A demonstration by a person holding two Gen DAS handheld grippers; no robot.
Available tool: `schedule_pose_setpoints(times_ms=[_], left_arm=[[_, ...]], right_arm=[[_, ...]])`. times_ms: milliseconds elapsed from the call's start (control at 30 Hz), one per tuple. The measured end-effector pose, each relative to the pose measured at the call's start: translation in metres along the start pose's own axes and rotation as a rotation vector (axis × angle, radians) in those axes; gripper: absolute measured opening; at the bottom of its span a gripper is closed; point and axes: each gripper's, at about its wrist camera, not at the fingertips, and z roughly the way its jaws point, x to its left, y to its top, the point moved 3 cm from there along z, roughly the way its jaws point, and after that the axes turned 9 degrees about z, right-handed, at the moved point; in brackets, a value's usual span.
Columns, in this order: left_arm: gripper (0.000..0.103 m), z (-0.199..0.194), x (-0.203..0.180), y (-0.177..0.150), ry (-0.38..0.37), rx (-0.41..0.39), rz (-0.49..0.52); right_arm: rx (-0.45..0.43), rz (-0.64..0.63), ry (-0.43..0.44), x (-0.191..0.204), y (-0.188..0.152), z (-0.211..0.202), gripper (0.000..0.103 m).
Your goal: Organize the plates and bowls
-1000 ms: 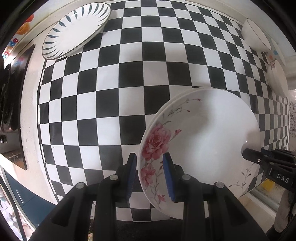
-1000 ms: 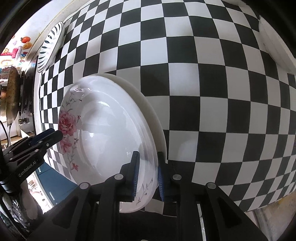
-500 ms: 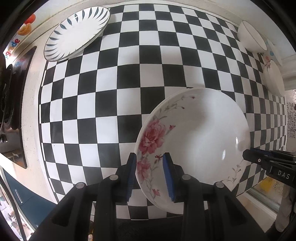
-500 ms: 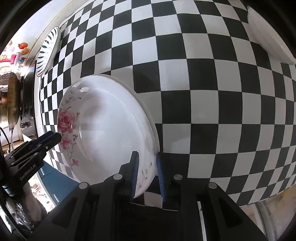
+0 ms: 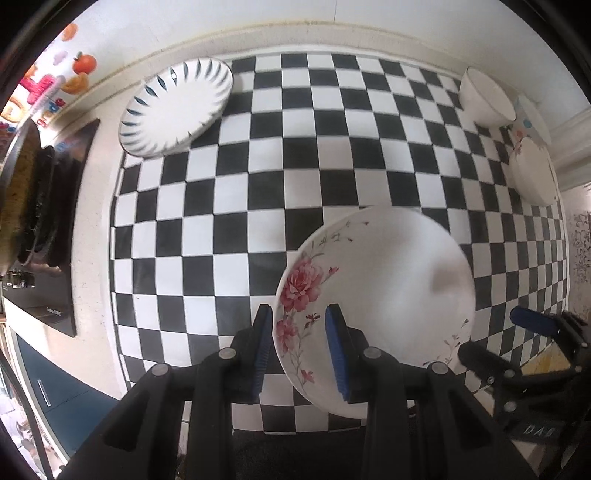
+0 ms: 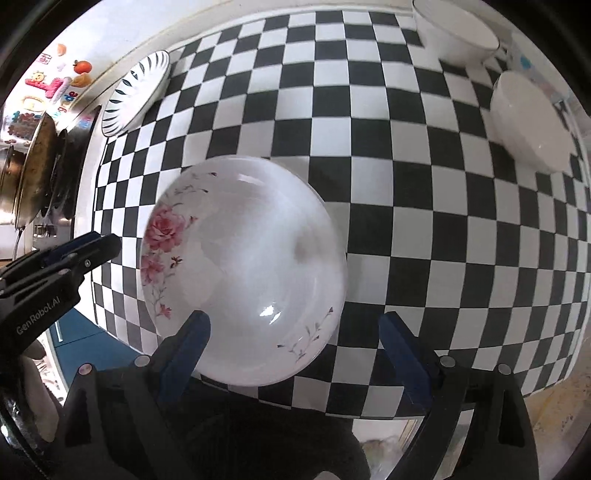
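A white plate with pink roses (image 5: 380, 280) lies near the front edge of the checkered counter; it also shows in the right wrist view (image 6: 243, 269). My left gripper (image 5: 301, 347) straddles its left rim with a gap on both sides. My right gripper (image 6: 291, 354) is wide open at the plate's near rim, not touching it; it shows in the left wrist view (image 5: 517, 332) at the plate's right. A leaf-patterned plate (image 5: 177, 107) sits at the far left.
Two white bowls stand at the far right: one by the wall (image 5: 485, 98) and one nearer (image 5: 532, 177), also in the right wrist view (image 6: 454, 33) (image 6: 528, 122). A black stove with a pan (image 5: 40, 206) lies left of the counter.
My right gripper has let go of the rose plate, opened wide and pulled back. The left gripper's jaws have widened. Both cameras have drawn back and up from the plate.
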Motion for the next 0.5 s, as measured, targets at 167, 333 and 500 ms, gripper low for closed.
schedule_pose_setpoints(times_ms=[167, 333, 500], left_arm=[[0.031, -0.018, 0.002, 0.001, -0.007, -0.052, 0.000], [0.031, -0.026, 0.007, 0.009, 0.001, -0.086, 0.003], [0.031, -0.036, 0.022, 0.021, -0.015, -0.113, -0.027]], right_arm=[[-0.051, 0.006, -0.005, 0.006, -0.003, -0.018, 0.095], [-0.072, 0.009, 0.008, 0.009, 0.003, -0.035, 0.095], [-0.123, -0.004, 0.063, 0.024, 0.023, -0.050, 0.095]])
